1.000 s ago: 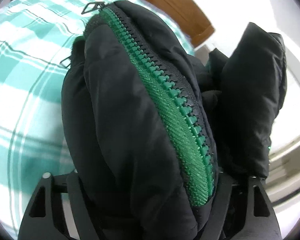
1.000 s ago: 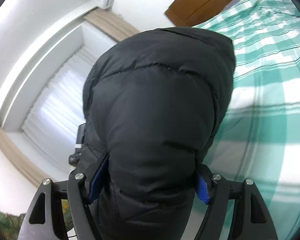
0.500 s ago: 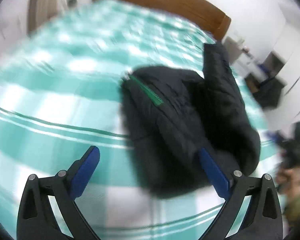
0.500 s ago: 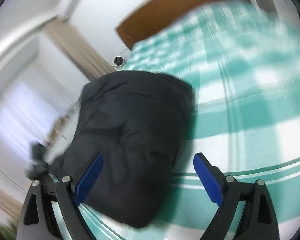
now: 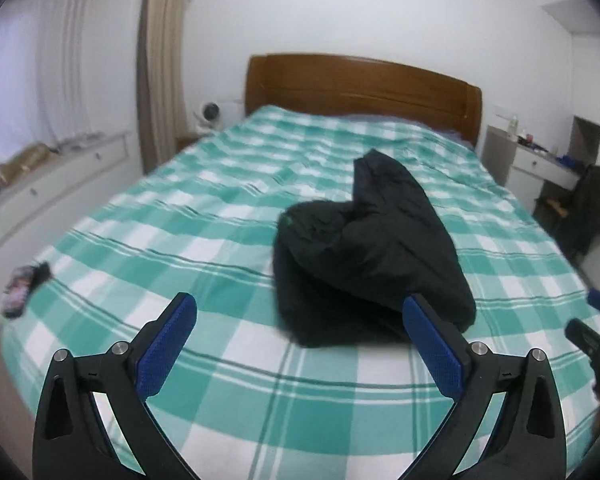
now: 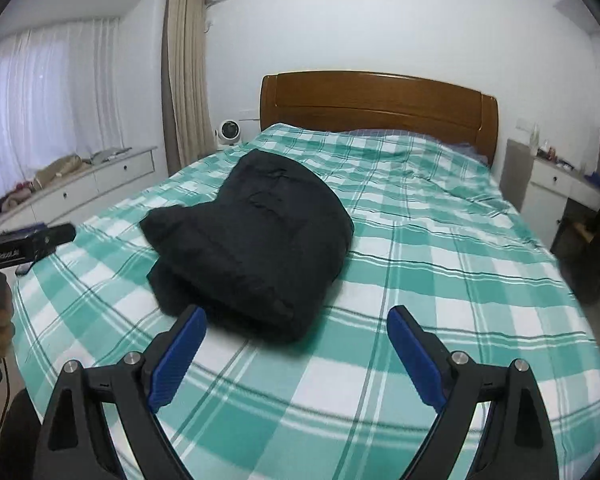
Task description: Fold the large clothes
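Left gripper (image 5: 300, 314): jaws opening, wide apart, nothing between the pads. Folded black jacket (image 6: 252, 240) lies bundled on the green checked bed (image 6: 440, 272), toward its foot. Right gripper (image 6: 296, 322): jaws spread, empty, clear of the jacket.

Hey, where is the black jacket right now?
The black jacket lies folded on the green checked bed cover, toward the foot of the bed: left of centre in the right wrist view, centre-right in the left wrist view, in neither gripper.
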